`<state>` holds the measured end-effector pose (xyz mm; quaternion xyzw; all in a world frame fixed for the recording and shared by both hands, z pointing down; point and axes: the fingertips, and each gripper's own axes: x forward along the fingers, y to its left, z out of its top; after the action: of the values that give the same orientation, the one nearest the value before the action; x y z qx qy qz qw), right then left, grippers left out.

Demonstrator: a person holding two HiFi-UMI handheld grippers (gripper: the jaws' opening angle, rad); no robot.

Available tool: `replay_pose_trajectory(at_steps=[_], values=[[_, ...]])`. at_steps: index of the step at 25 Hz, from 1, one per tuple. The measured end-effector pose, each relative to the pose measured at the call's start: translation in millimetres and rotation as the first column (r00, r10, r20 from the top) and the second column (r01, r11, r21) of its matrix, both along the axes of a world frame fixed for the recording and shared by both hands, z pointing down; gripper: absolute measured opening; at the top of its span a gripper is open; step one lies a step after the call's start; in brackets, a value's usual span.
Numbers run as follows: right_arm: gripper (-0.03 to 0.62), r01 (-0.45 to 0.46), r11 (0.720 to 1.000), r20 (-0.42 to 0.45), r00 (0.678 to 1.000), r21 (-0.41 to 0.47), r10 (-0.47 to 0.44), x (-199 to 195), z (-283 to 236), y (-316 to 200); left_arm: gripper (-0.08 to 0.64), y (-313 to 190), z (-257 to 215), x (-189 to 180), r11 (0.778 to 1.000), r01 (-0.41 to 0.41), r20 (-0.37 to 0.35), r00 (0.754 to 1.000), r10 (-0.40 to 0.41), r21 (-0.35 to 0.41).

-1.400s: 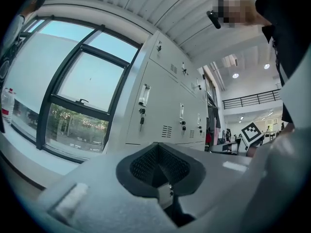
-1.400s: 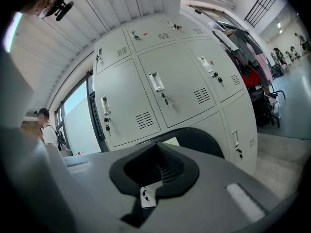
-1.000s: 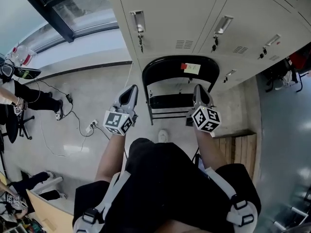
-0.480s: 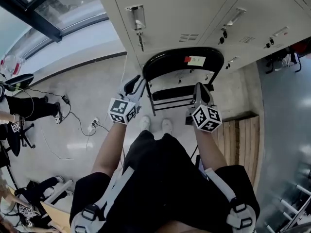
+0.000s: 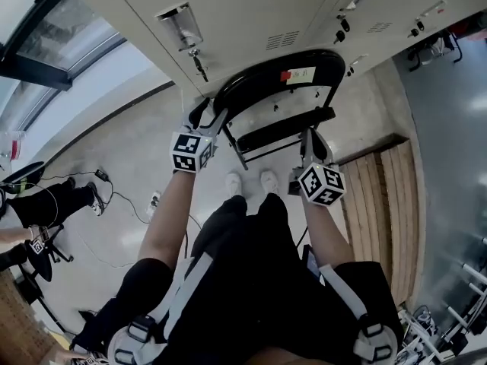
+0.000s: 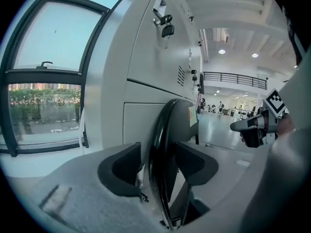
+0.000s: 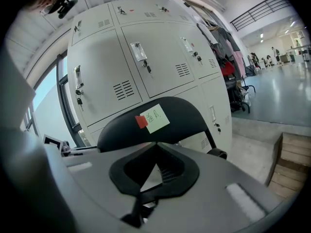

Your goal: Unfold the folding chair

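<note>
A black folding chair, folded flat, leans against the grey lockers; a red and green note is stuck to its backrest. My left gripper is at the backrest's left edge. Its jaws have just been opening and now stand wide, with the chair's curved frame between them; the pads stay apart from it. My right gripper is shut with nothing in it, just in front of the seat's right side. In the right gripper view its closed tips point at the backrest.
Grey lockers with padlocks stand right behind the chair. A low wooden platform lies to the right. Cables and a power strip trail on the floor at left, near a seated person's legs. A large window is left of the lockers.
Both grippers dropped and moved in toward the chair. The left one opened its jaws and came round the backrest's left edge. The right stayed shut.
</note>
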<state>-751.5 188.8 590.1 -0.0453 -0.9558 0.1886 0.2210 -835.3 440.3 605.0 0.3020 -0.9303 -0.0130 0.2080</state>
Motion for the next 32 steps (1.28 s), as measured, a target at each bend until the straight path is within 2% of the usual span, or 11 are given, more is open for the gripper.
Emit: replay_pose_trajectory(at_steps=[8,9,15,20,26,32], values=[[0.007,-0.115,0.993,-0.051,0.992,0.036,0.116,15.4,23.2,1.7,0.229,-15.7,11.7,-2.3,0.989,-0.122,-0.042,0.991,0.126,0.080],[0.045,-0.120,0.992,-0.061,0.991,0.038,0.123,16.1,27.2,2.9,0.229,-18.2,13.7,-3.0,0.987,-0.135,-0.045,0.989,0.139,0.082],[0.068,-0.160,0.987,-0.140,0.977,0.036,0.163,18.4,54.1,7.2,0.229,-30.6,15.7,-11.9,0.979,-0.183,-0.030,0.982,0.186,0.090],[0.170,-0.239,0.970,-0.273,0.937,-0.047,0.217,18.5,88.9,10.9,0.208,-40.4,25.3,-10.9,0.973,-0.230,-0.073,0.970,0.232,0.035],[0.278,-0.318,0.945,-0.419,0.870,-0.079,0.258,2.6,138.7,28.1,0.189,-43.0,24.7,-8.6,0.963,-0.269,-0.078,0.959,0.271,0.036],[0.319,-0.380,0.921,-0.490,0.821,-0.084,0.294,-10.7,160.5,37.8,0.189,-43.3,24.6,-5.9,0.955,-0.295,-0.067,0.953,0.296,0.022]])
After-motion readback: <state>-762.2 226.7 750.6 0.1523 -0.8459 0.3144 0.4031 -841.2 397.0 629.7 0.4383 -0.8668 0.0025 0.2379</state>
